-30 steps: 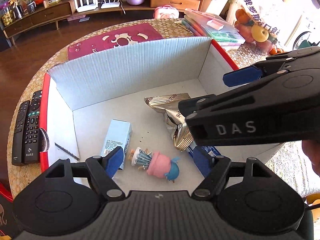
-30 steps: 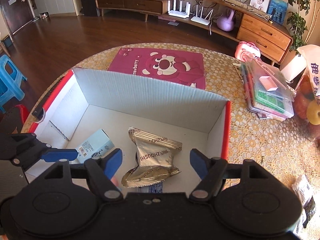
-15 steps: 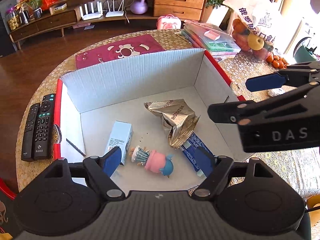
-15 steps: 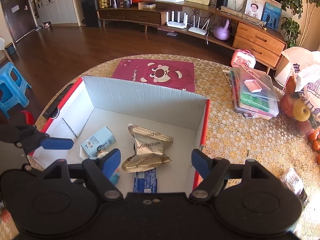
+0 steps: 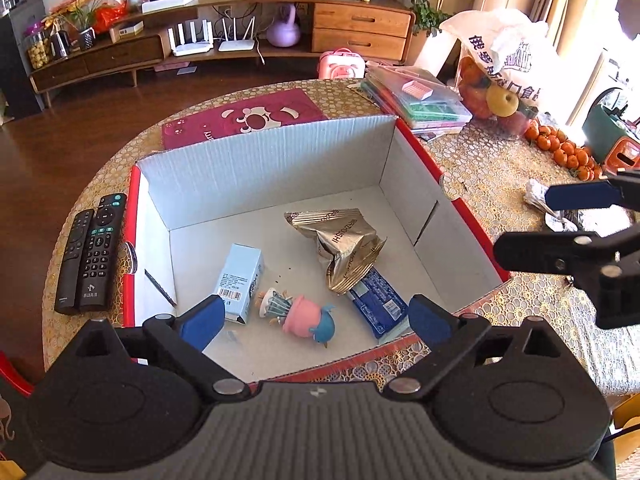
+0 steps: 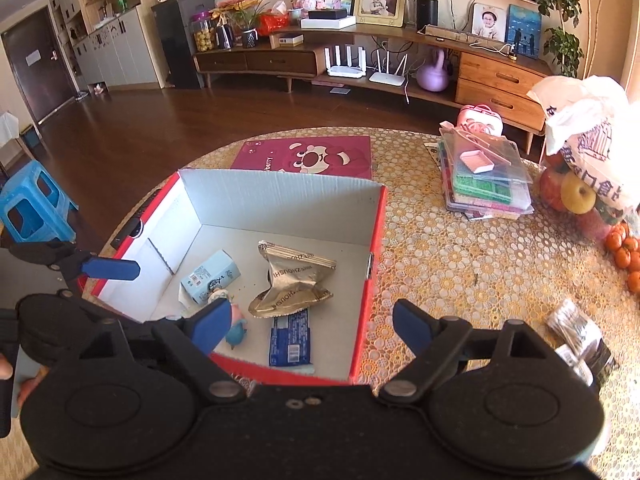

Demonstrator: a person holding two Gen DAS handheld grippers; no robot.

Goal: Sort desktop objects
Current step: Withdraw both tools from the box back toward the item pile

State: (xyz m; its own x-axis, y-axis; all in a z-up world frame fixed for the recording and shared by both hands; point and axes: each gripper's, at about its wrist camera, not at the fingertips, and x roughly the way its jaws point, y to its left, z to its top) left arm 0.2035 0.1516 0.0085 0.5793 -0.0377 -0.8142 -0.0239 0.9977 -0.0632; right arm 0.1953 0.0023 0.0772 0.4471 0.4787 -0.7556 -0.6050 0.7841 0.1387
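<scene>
Left wrist view shows the round tabletop carrying a red-edged cardboard box, with two remote controls lying just beside its left wall. Inside the box lie a gold snack bag, a pale blue carton, a blue wrapped bar partly under the bag, and a small pink-and-blue toy figure. Both the left tongs and the right tongs hang spread apart and empty above the box's near edge, while small silver packets rest on the tabletop to the right.

Corrugated cardboard box, white inside.
In it: a crinkled, glossy gold foil snack pouch; matt paper carton.
</scene>
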